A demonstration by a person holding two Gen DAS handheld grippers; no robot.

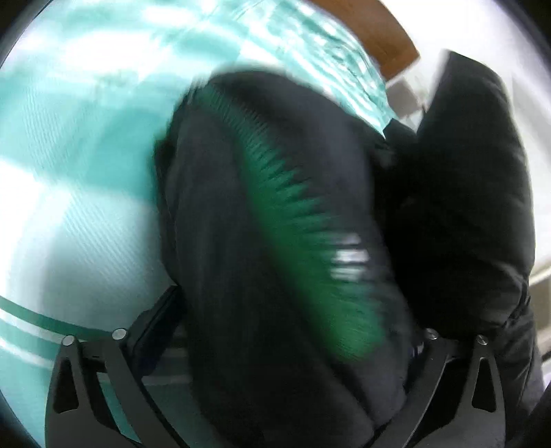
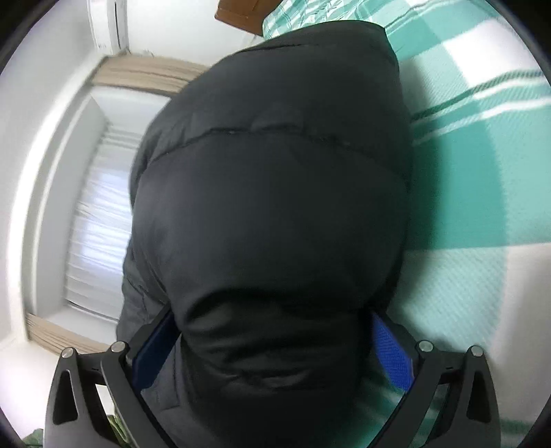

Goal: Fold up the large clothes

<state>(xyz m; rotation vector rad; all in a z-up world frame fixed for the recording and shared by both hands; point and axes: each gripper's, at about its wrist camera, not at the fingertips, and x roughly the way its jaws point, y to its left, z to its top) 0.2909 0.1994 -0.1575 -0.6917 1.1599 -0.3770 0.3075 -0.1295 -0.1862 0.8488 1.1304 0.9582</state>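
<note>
Fingers first: on the left gripper (image 1: 289,327) they're spread wide, and the black puffer jacket (image 1: 241,241) swells up right between them. It's blurred here, but I don't see the padding nipped in, so I read that hand as loose around it, not pinching.

Same story on the right gripper (image 2: 275,344). Its jaws stand wide, both blue pads (image 2: 392,344) show, and the jacket (image 2: 275,206) fills the whole gap and brushes them on either side. The bulge looks unsquashed, so loose again.

Now the relation that matters. In both views the jacket starts at the fingertips and runs straight away from them, long axis along each gripper's own line. So I'd judge that both hands sit at the near end of the bundle, neither clearly nearer than the other. Any next fold or press goes forward along that axis, not sideways.

Further out on the left view, a green ribbed band (image 1: 292,206) curves along the jacket with a smeared white label (image 1: 347,262) beside it. A second black lobe (image 1: 475,189) lies off to the right; sleeve or body, I can't tell.

Beneath it all lies the teal checked bedsheet (image 1: 69,172), and the jacket rests on it. In the right view the sheet (image 2: 482,206) spreads to the right. Farthest back are the brown headboard (image 2: 237,13) and, to the left, a bright window (image 2: 96,224).
</note>
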